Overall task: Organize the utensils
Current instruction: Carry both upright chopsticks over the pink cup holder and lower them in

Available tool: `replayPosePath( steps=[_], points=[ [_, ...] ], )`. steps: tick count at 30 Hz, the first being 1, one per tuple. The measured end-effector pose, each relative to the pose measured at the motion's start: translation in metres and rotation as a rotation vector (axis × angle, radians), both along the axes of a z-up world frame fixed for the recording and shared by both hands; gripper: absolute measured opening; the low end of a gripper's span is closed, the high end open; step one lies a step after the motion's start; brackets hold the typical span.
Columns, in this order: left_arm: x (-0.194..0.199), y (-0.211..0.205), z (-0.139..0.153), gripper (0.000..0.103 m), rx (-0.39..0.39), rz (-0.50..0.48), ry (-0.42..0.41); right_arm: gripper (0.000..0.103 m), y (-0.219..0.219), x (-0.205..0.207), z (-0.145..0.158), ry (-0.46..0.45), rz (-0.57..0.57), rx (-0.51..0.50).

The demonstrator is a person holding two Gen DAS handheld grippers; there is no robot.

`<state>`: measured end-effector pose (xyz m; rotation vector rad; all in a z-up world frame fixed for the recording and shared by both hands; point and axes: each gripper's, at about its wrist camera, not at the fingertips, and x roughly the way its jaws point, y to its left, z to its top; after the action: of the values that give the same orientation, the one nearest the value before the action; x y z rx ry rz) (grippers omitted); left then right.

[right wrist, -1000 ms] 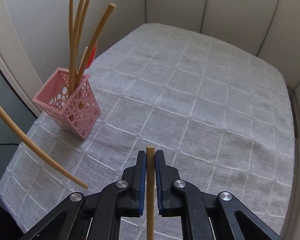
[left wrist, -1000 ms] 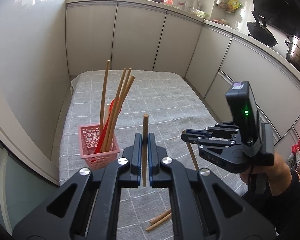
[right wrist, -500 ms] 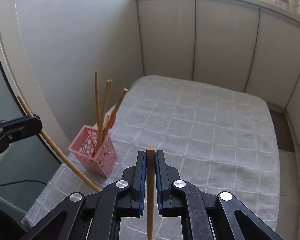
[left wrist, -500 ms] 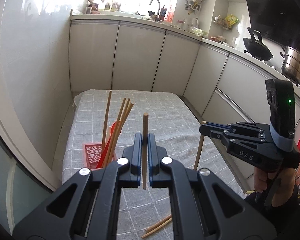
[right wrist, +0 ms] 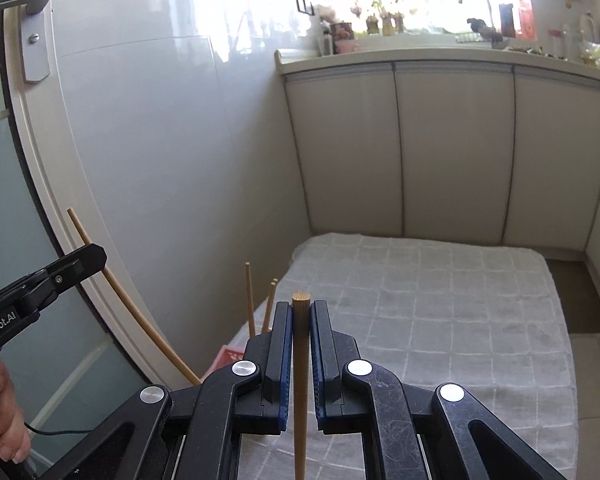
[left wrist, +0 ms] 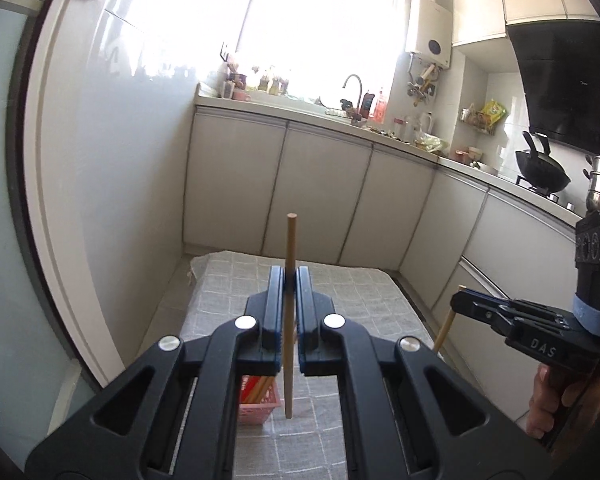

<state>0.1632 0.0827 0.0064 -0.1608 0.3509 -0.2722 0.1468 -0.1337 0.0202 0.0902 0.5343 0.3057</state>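
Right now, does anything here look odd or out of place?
Nothing looks spilled or broken. Each gripper, left and right, has its jaws shut on one wooden chopstick, left chopstick and right chopstick, above the pink basket.

L claw (left wrist: pixel 289 280) & R claw (right wrist: pixel 301 312) both clamped on upright sticks, held level, side by side.

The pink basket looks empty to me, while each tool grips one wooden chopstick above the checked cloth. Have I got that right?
Not quite: the pink basket is not empty. The left wrist view shows chopsticks standing in it. The rest holds: the left tool and the right tool each grip one wooden chopstick above the checked cloth.
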Motion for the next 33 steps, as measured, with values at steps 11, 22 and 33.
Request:
replayPosePath(
  steps=[11, 22, 33],
  points=[
    [0.048, 0.004, -0.036, 0.006, 0.064, 0.099, 0.024, 0.007, 0.012, 0.008, 0.009, -0.057, 0.001, 0.045],
    [0.083, 0.0, -0.074, 0.006, 0.096, 0.034, 0.188, 0.007, 0.029, 0.026, 0.02, -0.102, 0.02, 0.082],
    [0.071, 0.014, -0.071, 0.057, 0.074, 0.045, 0.215, 0.007, 0.031, 0.058, 0.006, -0.094, -0.036, 0.168]
  ],
)
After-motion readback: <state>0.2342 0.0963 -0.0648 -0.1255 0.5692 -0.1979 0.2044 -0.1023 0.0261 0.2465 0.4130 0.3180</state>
